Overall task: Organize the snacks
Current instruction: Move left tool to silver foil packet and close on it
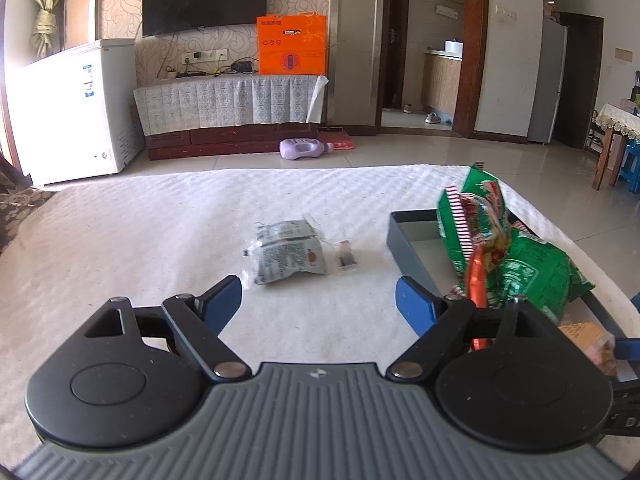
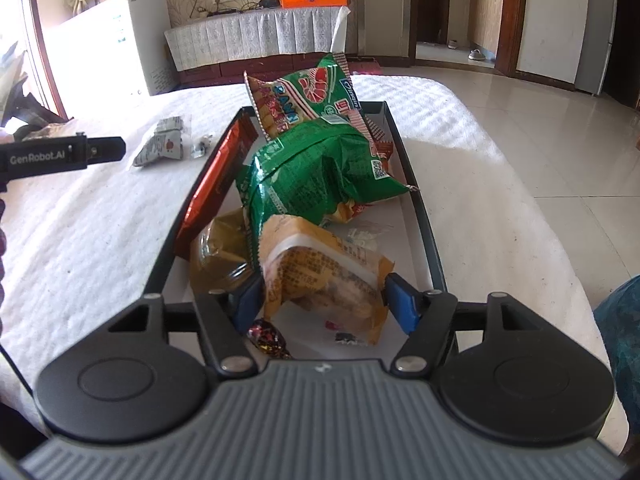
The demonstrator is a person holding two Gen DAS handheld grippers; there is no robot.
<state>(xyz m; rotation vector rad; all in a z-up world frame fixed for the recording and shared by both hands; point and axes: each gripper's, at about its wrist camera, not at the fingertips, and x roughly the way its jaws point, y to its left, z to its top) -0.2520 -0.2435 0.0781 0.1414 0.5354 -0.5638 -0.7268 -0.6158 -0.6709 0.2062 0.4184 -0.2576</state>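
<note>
A: Checking the right gripper (image 2: 322, 300) first. Jaws spread, one blue pad either side of the yellow cake packet (image 2: 324, 276), which lies in the tray (image 2: 420, 200). I see a sliver of gap at the right pad, so I'd call it not pinched. Left pad too close to tell contact.

B: Agreed, reads as a drop-off into the tray. Left gripper (image 1: 318, 300)?

A: Jaws spread wide, nothing between them. It hangs over the white bedspread (image 1: 120, 240), aimed toward the grey packet (image 1: 286, 256).

B: What's still outside the tray?

A: That grey packet, plus a tiny clear sachet (image 1: 347, 260) just beside it, both on the bedspread left of the tray. Inside: two green bags (image 2: 320, 168), an orange-brown wrapper (image 2: 216, 184) leaning on the left wall, a brownish packet (image 2: 218, 256), a dark foil candy (image 2: 266, 338).

B: Step?

A: Probably late in the sort; most snacks are in.

B: Next move?

A: My guess: right backs off clear of the cake packet, left comes forward and down so its pads straddle the grey packet, then closes. It looks crumpled and soft, so grab the bulk, not an edge.
</note>
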